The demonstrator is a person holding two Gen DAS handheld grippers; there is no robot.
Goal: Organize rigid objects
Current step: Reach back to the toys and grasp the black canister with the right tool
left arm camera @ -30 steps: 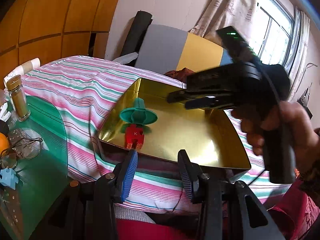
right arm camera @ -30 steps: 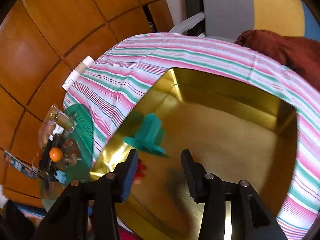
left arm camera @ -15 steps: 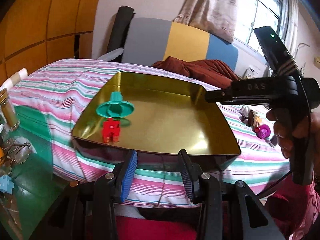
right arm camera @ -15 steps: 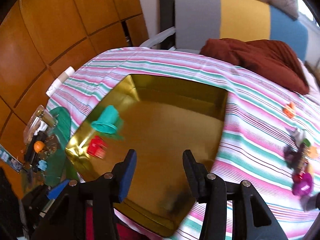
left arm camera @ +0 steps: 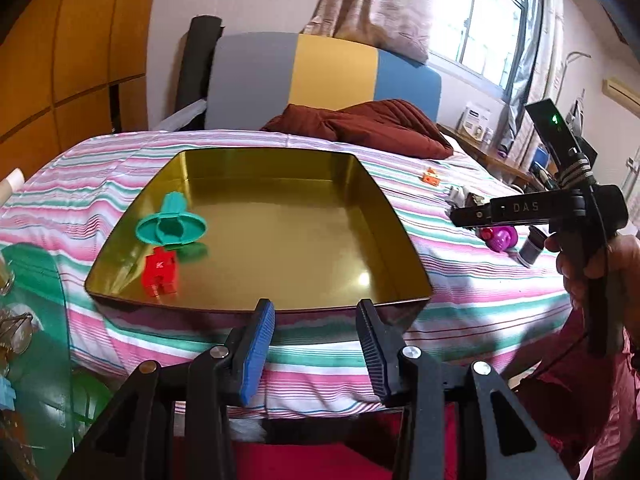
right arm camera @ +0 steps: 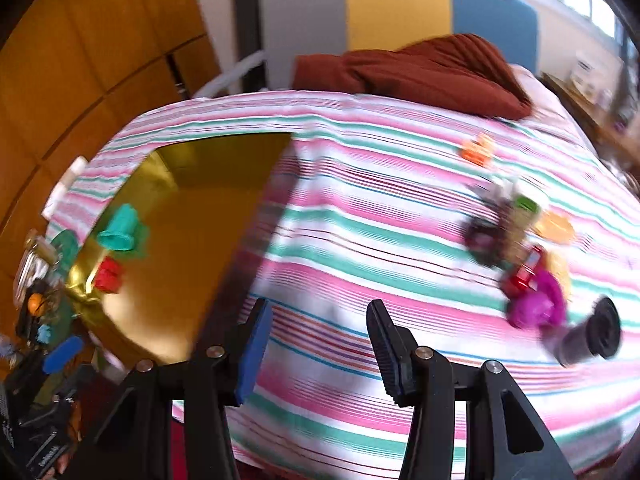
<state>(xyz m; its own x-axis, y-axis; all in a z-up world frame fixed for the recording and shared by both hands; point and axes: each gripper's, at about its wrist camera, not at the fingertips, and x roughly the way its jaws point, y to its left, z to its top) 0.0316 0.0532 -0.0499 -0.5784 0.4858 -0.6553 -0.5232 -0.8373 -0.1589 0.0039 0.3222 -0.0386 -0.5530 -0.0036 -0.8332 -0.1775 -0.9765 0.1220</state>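
Reaching for purple toy (right arm camera: pixel 534 306) right of tray (left arm camera: pixel 404 236) | light, stiff, rounded: pinch midbody | right gripper (right arm camera: pixel 318 344) jaws just been opening, empty | left gripper (left arm camera: pixel 316 346) spread, empty

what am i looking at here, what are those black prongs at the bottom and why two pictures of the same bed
There is no robot here. A person holds a hand-held gripper in each hand, and each gripper carries a wide-angle camera looking out along its two fingers, so the black prongs are those fingers. One picture comes from the left gripper, the other from the right gripper. The left view also shows the right tool from the side, gripped by the person's hand.

On the striped bedspread sits a gold tray holding a teal toy and a red block. Further right lie loose small things: an orange piece, a purple toy, a dark cylinder.

Both grippers are open and hold nothing; the right one's fingers have just been opening.
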